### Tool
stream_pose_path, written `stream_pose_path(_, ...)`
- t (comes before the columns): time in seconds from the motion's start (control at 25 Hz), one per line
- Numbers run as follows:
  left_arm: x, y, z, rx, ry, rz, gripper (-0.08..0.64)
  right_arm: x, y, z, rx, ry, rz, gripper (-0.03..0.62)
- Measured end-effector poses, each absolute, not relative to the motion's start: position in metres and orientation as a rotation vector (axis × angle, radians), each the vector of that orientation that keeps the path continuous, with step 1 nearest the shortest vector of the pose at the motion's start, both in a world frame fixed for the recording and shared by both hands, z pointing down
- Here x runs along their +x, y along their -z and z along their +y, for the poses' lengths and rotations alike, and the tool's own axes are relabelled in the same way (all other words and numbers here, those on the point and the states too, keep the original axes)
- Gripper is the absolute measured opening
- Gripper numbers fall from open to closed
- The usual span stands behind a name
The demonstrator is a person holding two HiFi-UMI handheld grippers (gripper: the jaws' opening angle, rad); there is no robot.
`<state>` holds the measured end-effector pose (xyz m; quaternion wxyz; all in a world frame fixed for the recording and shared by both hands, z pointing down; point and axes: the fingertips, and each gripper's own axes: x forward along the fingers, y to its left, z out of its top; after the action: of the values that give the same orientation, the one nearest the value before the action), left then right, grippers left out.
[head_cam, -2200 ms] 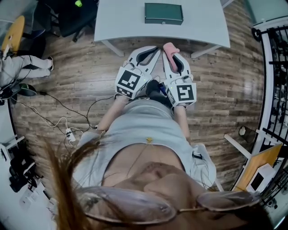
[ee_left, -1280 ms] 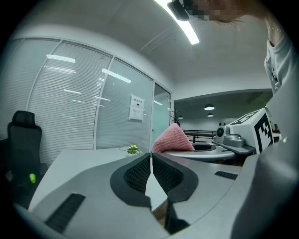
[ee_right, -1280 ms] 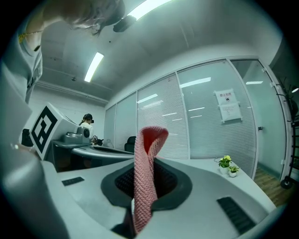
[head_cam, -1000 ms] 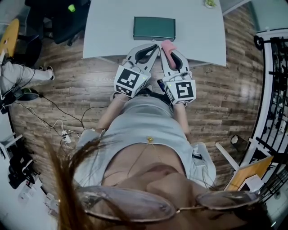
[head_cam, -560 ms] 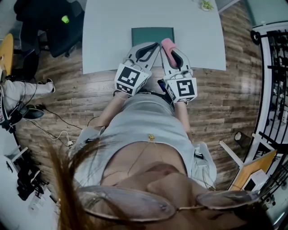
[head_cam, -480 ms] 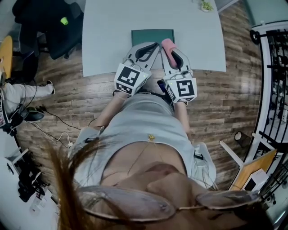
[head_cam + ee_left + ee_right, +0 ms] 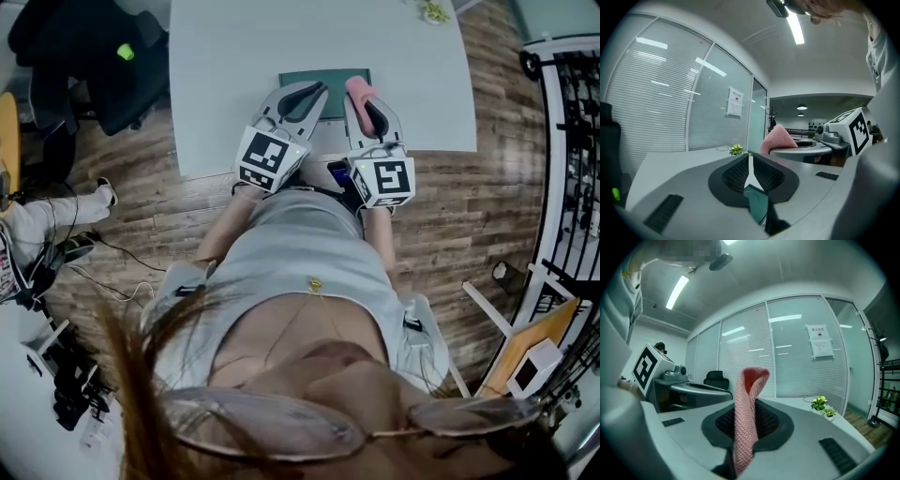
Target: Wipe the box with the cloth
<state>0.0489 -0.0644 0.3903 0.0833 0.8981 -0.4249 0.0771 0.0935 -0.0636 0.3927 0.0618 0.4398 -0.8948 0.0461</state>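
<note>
A dark green flat box (image 7: pixel 324 77) lies on the light grey table (image 7: pixel 234 56) near its front edge. Both grippers hang over that edge, their tips covering the box's near side. My left gripper (image 7: pixel 316 89) is shut with nothing in it, and the box (image 7: pixel 758 205) shows just below its closed jaws (image 7: pixel 749 162). My right gripper (image 7: pixel 360 89) is shut on a folded pink cloth (image 7: pixel 357 85), which sticks up from between its pads (image 7: pixel 746 427). The cloth (image 7: pixel 779 138) also shows in the left gripper view, to the right.
A small green plant (image 7: pixel 433 10) stands at the table's far right; the plant (image 7: pixel 819 404) also shows in the right gripper view. A black chair (image 7: pixel 98 56) stands left of the table. Cables (image 7: pixel 103 253) lie on the wooden floor and a metal rack (image 7: pixel 572 141) is at the right.
The table and box have come closer. Both grippers, earlier over the floor short of the table, now reach over its front edge onto the box. The cloth stays pinched.
</note>
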Motion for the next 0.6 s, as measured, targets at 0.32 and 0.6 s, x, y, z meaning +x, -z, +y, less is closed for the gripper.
stream_pose_path(0.32,0.018,-0.416,-0.085,2.630,-0.254,-1.263,0.038,0.092,-0.414,-0.086,1.364,-0.163,-2.612,0.040)
stream_pose_path(0.6,-0.010,-0.455,-0.099,2.557,-0.311,-1.256,0.038,0.094,-0.439,-0.102,1.394,-0.187,-2.520,0.040)
